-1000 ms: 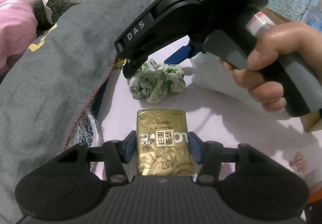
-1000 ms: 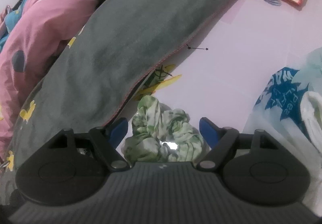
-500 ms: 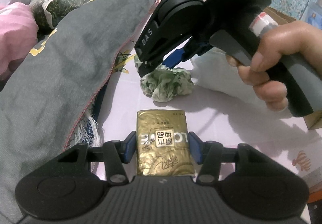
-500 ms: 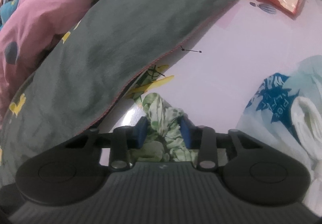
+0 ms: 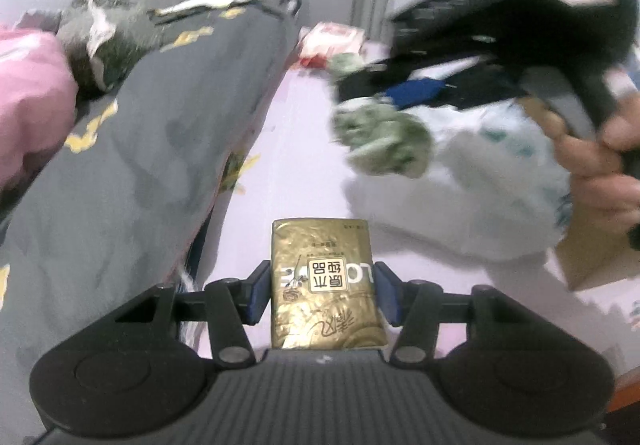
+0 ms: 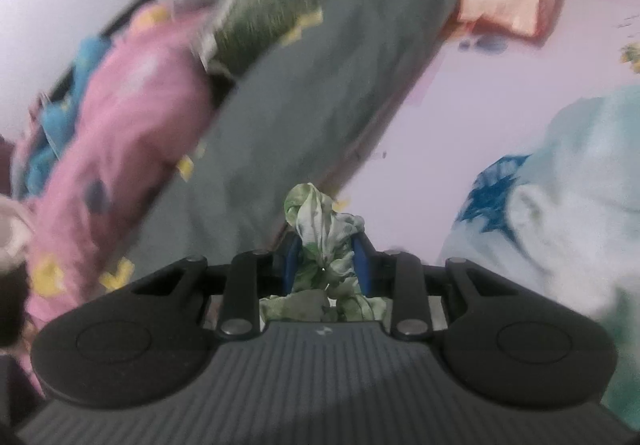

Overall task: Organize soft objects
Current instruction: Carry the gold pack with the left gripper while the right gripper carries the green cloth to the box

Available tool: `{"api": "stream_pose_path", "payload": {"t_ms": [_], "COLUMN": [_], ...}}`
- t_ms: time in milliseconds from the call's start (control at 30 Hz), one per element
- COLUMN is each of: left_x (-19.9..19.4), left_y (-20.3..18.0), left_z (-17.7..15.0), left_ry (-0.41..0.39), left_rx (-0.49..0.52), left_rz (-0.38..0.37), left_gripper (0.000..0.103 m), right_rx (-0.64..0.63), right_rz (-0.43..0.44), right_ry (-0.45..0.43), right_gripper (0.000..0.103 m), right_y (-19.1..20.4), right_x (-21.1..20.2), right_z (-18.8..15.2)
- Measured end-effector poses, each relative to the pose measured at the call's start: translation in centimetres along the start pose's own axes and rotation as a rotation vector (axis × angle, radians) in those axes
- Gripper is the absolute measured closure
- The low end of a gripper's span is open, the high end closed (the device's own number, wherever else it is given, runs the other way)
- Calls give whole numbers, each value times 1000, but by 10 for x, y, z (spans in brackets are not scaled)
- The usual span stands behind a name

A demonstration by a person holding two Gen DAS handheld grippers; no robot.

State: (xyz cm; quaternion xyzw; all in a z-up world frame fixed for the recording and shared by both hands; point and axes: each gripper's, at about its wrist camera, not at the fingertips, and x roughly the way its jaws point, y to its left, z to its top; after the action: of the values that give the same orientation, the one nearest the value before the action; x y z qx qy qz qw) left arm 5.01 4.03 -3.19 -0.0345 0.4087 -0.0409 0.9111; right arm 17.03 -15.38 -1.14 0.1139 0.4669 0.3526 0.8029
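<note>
A gold foil tissue pack (image 5: 324,245) sits between the blue pads of my left gripper (image 5: 322,281), which is shut on its sides and holds it above the lilac sheet (image 5: 296,149). A crumpled green-and-white fabric piece (image 6: 320,221) is pinched by my right gripper (image 6: 325,261). Its jaws are still closing, with the pads pressing on the cloth. In the left wrist view the same fabric piece (image 5: 384,141) hangs blurred under the right gripper, clear of the sheet, with a hand (image 5: 592,157) on the handle.
A grey quilt (image 5: 152,149) and pink bedding (image 6: 132,133) pile up along the left. A white plastic bag with blue print (image 6: 552,205) lies at the right, beside a cardboard box (image 5: 592,257). A red-orange wipes pack (image 6: 512,1) lies at the far end.
My right gripper closed on the green fabric piece and lifted it off the sheet, moving right. My left gripper rose slightly with the gold pack still in it.
</note>
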Motion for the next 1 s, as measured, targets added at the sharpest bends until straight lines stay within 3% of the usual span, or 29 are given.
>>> {"api": "stream_pose_path", "payload": {"t_ms": [200, 367, 500, 667, 833, 933, 1000], "left_x": [-24, -35, -31, -17, 5, 18, 23], "left_y": [-34, -81, -122, -170, -206, -225, -237], "left_z": [30, 57, 75, 89, 93, 96, 98], "left_ry": [-73, -129, -112, -68, -13, 21, 34], "left_rx": [55, 119, 150, 200, 235, 253, 268], "left_rz": [-117, -233, -320, -379, -400, -413, -424], "left_gripper": [48, 48, 48, 48, 48, 48, 48], "right_rx": [58, 85, 138, 154, 86, 79, 117], "right_rz": [-19, -196, -366, -525, -615, -609, -557], "right_ry": [-177, -303, -312, -204, -69, -20, -58], "right_gripper": [75, 74, 73, 70, 62, 52, 46], "right_y": [-32, -78, -128, -180, -219, -235, -243], "right_x": [-122, -236, -298, -308, -286, -273, -274], "right_z": [-18, -48, -76, -107, -122, -126, -127]}}
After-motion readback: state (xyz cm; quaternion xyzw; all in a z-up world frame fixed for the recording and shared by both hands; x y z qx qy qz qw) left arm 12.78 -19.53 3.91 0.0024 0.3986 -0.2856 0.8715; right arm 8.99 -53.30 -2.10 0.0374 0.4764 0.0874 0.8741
